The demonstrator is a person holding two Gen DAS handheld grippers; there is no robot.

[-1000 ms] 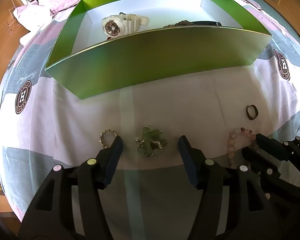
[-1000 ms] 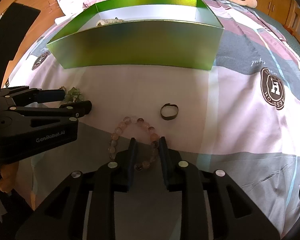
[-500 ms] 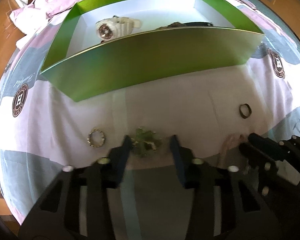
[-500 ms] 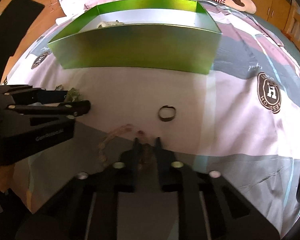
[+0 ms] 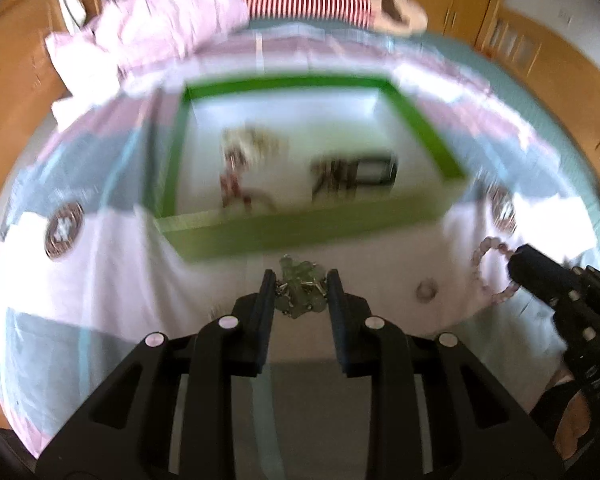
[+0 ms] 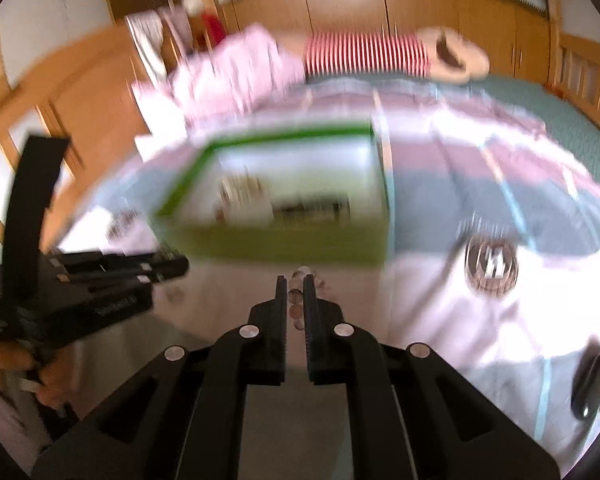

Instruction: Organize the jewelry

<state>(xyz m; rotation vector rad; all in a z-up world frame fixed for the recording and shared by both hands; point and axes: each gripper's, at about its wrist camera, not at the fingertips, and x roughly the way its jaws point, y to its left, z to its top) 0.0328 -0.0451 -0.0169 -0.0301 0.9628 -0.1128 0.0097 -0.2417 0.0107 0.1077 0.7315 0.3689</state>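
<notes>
Carrying step: left gripper [image 5: 300, 280] jaws closing on the green bracelet [image 5: 300, 290], right gripper [image 6: 295, 280] jaws clamped on the pink bead bracelet [image 6: 296, 300]; next, release both over the green box [image 5: 300, 236] at twelve o'clock.

The right claw [image 6: 296, 292] is pinched tight on a pink bead bracelet [image 6: 297, 307] above the patterned bedspread [image 6: 440, 300], with the blurred green box [image 6: 284, 240] just beyond and the left claw [image 6: 168, 266] at the frame's left side.
</notes>
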